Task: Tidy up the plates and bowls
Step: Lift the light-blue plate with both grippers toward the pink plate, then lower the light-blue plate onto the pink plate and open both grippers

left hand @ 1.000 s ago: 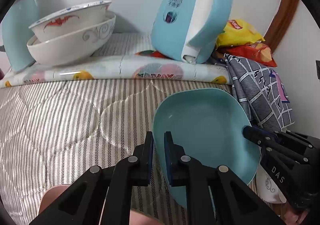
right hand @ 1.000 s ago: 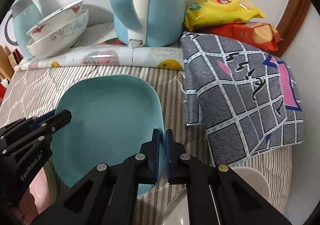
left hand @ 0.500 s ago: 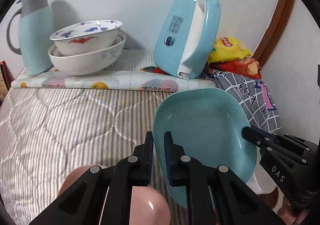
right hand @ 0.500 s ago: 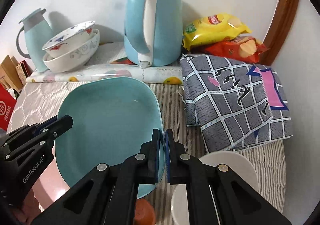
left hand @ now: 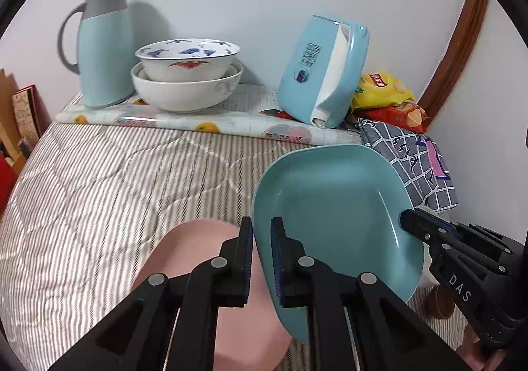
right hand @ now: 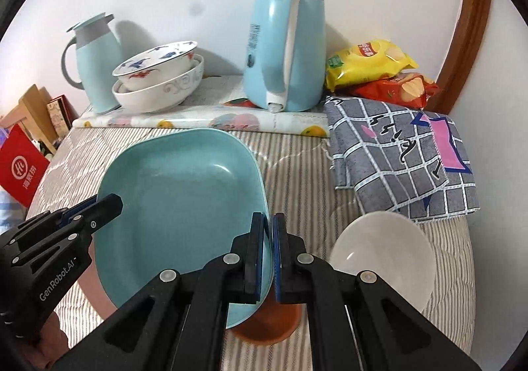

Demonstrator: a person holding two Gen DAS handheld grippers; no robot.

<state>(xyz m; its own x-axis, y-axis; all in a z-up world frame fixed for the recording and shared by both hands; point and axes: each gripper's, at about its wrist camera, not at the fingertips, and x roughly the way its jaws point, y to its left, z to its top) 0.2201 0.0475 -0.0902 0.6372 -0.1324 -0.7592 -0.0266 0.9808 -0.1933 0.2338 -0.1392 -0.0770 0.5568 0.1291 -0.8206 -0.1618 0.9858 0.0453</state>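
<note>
Between the two grippers, at the centre of both views, a glossy teal squarish plate with rounded corners [left hand: 333,206] hangs tilted above the striped quilted bedcover [left hand: 99,189]. The left gripper [left hand: 261,258] is clamped on its near rim, and the right gripper [right hand: 268,255] is clamped on the opposite rim, so the plate is carried two-handed.

Judging by how things lie, the sorting looks partly done: at 11 o'clock in the left view, two white ceramic bowls [left hand: 186,74] already sit nested on the fruit-patterned glossy mat [left hand: 231,120], the upper one painted blue and red. Still loose on the cover are a smooth pink plate [left hand: 198,275] below the left gripper, a plain white bowl [right hand: 382,255] at 4 o'clock in the right view, and a small terracotta-coloured dish [right hand: 264,324] beneath the teal plate. The teal plate is not yet set down anywhere.
</note>
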